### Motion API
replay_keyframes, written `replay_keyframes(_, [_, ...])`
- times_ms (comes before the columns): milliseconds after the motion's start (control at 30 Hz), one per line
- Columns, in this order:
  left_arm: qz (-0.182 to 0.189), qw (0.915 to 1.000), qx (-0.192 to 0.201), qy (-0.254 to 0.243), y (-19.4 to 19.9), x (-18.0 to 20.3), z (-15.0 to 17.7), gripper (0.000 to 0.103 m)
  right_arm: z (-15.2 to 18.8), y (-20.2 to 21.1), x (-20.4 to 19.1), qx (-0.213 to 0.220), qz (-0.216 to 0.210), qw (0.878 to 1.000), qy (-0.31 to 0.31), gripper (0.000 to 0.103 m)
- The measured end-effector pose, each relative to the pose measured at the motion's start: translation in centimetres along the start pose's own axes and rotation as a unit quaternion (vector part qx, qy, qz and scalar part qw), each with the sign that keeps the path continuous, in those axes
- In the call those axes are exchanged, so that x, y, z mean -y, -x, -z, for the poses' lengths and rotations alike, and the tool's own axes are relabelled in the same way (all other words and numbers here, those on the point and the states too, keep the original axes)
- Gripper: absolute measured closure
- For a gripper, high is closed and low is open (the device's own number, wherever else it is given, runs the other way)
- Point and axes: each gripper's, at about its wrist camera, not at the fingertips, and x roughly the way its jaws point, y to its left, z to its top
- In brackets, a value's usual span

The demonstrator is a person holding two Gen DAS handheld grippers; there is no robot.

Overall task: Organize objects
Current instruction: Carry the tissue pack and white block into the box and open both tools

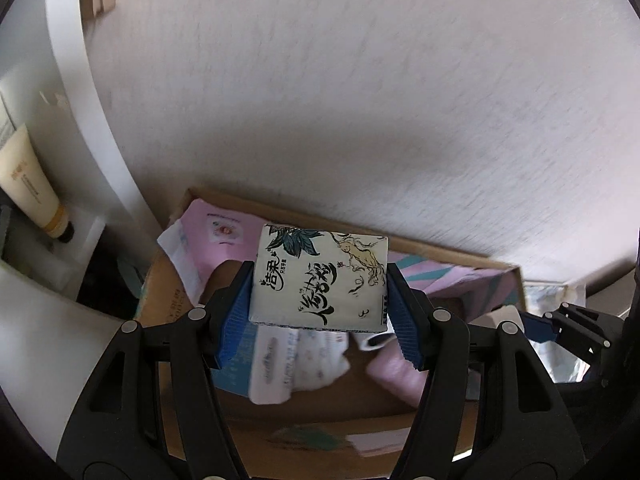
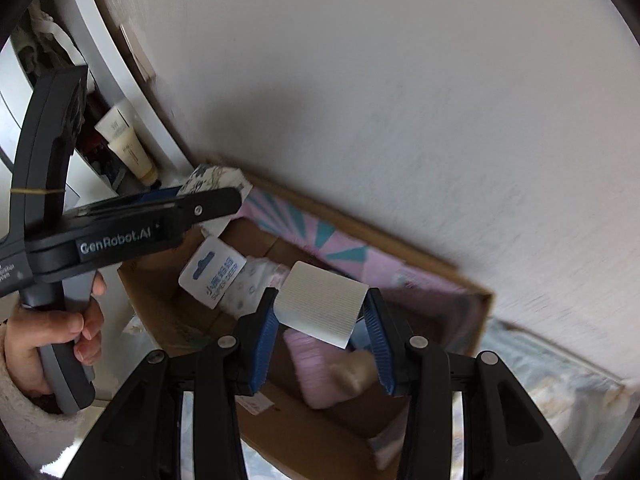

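My left gripper (image 1: 320,292) is shut on a white tissue pack (image 1: 320,280) printed with black calligraphy and blue leaves, held above an open cardboard box (image 1: 440,248). In the right wrist view the left gripper (image 2: 208,196) and that pack (image 2: 212,178) show at the box's far left corner. My right gripper (image 2: 322,312) is shut on a small white ribbed pad (image 2: 320,304), held above the same box (image 2: 472,292). The box holds pink packs (image 2: 316,364) and white wrapped packs (image 2: 248,284).
A textured white wall (image 1: 360,100) rises right behind the box. A white shelf unit (image 1: 80,120) stands to the left with cream tubes (image 1: 32,188). A pale patterned sheet (image 2: 552,384) lies right of the box. My hand (image 2: 48,336) holds the left gripper's handle.
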Motion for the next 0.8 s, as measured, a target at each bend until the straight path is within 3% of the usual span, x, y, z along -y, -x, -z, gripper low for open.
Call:
replay_keyframes(300, [0.011,0.9995,-0.023,-0.021,-1.2,-1.1,-0.2,0.043,0.6,-3.2,-2.5,-0.028,0.01,1.0,0.003,0.063])
replay_keyframes(367, [0.001,0.9994,-0.027,-0.022,-1.2,-1.0,-0.5,0.03,0.7,-3.3,-2.6,-0.03,0.015,0.999,-0.002,0.063])
replay_keyframes(400, [-0.001,0.9994,-0.029,-0.021,-1.1,-1.0,-0.5,0.003,0.7,-3.3,-2.5,-0.032,0.014,0.999,-0.005,0.063])
replay_keyframes(467, [0.003,0.9996,-0.025,-0.015,-0.8,-1.1,-0.6,0.0,0.7,-3.6,-2.4,-0.04,0.006,0.999,-0.013,0.047])
replay_keyframes(500, [0.005,0.9996,-0.024,-0.014,-0.7,-1.2,-0.7,0.0,0.7,-3.8,-2.4,-0.046,-0.001,0.999,-0.015,0.018])
replay_keyframes(533, [0.002,0.9996,-0.024,-0.016,-0.7,-1.2,-0.7,0.0,0.8,-4.0,-2.5,-0.052,-0.005,0.999,-0.014,0.0])
replay_keyframes(700, [-0.011,0.9989,-0.017,-0.042,-0.4,-0.9,-0.7,0.0,1.6,-3.5,-3.1,-0.04,0.032,0.999,-0.003,0.0])
replay_keyframes(800, [-0.012,0.9987,-0.012,-0.049,0.1,-0.7,-0.7,0.0,1.9,-3.2,-2.9,-0.039,0.027,0.999,-0.017,0.0])
